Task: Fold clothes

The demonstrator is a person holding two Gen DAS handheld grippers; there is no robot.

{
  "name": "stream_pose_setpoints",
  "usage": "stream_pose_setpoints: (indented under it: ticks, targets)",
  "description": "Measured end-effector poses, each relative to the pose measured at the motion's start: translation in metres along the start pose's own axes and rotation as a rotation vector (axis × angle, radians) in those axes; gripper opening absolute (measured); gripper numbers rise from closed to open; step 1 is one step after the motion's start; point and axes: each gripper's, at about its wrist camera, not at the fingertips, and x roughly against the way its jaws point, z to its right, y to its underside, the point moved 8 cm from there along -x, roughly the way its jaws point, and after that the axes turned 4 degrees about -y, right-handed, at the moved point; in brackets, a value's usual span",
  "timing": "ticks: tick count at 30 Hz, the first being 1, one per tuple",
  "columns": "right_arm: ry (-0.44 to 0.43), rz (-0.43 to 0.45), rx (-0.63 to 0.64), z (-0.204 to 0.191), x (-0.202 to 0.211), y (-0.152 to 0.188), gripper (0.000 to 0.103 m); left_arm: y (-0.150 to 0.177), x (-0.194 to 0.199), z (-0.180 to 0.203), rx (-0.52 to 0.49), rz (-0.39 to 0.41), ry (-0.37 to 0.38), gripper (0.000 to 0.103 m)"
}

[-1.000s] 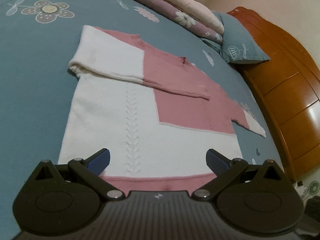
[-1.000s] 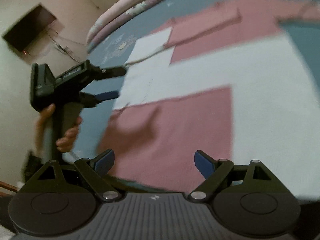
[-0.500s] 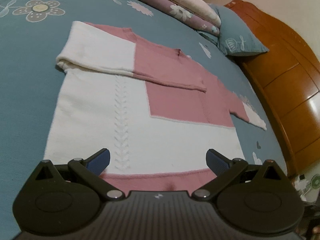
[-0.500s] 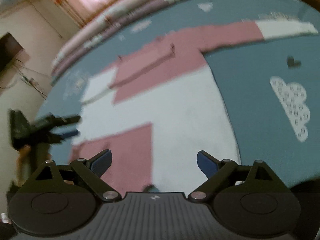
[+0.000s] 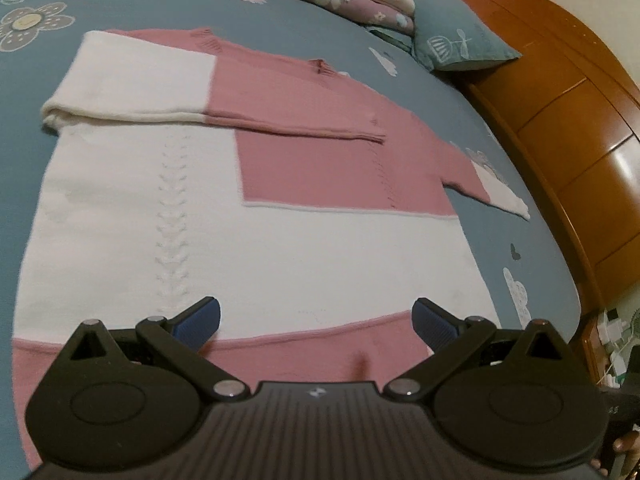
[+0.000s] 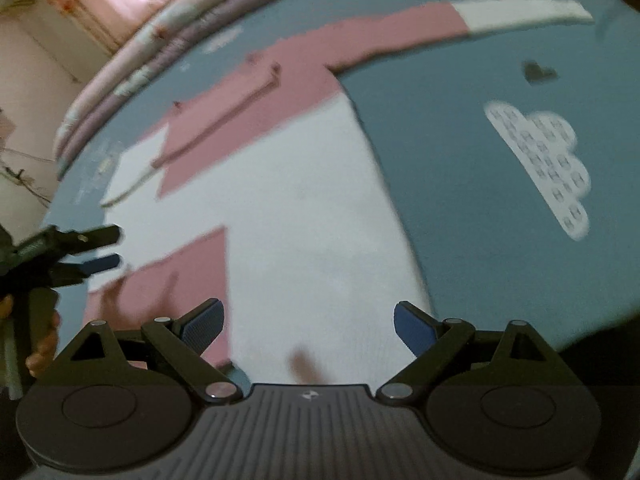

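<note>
**Already one sleeve folded, both tools over the hem**

Left tool (image 5: 316, 322) gapes wide, holds nothing, hovering at the sweater (image 5: 248, 240) hem. Sweater lies flat on the bed (image 5: 120, 4), left sleeve (image 5: 132, 84) crossed over chest for folding. Right tool (image 6: 308, 324) also wide, empty; right sleeve (image 6: 440, 26) unfolded.

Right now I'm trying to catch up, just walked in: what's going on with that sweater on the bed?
A person holds two grippers over a pink and white sweater spread flat on the bed. One sleeve is already folded across the chest; the other lies out sideways. Left gripper and right gripper hover at the hem, jaws open, gripping nothing.
</note>
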Motion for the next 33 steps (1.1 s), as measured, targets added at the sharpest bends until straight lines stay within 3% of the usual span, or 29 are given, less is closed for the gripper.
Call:
stream_pose_setpoints:
  ticks: [3,7,13,19,23,26,29,33]
  targets:
    - [-0.028,-0.008,0.005,-0.009,-0.012,-0.005,0.095,-0.001,-0.001,0.005,-0.005,0.009,0.011,0.101]
    - [-0.002,-0.028,-0.026,0.001,-0.026,-0.002,0.095,-0.003,-0.002,0.009,-0.021,0.028,0.009,0.101]
    - [-0.006,0.007,-0.043,0.006,-0.017,-0.006,0.096,-0.009,-0.008,0.007,-0.013,0.034,-0.005,0.101]
    - [-0.004,0.099,0.018,-0.005,-0.021,-0.045,0.096,-0.012,-0.018,0.008,-0.016,0.038,-0.009,0.101]
    - [-0.032,0.161,-0.031,-0.001,-0.032,-0.076,0.096,-0.014,-0.030,0.002,-0.004,0.019,-0.038,0.101]
    - [-0.080,0.205,-0.059,0.002,-0.038,-0.096,0.096,-0.017,-0.032,0.002,0.007,0.047,-0.036,0.101]
    - [-0.113,0.248,-0.061,0.004,-0.042,-0.114,0.096,-0.017,-0.034,0.005,-0.033,0.067,-0.046,0.101]
    - [-0.095,0.301,-0.074,0.013,-0.051,-0.146,0.096,-0.017,-0.041,0.006,-0.077,0.097,-0.078,0.101]
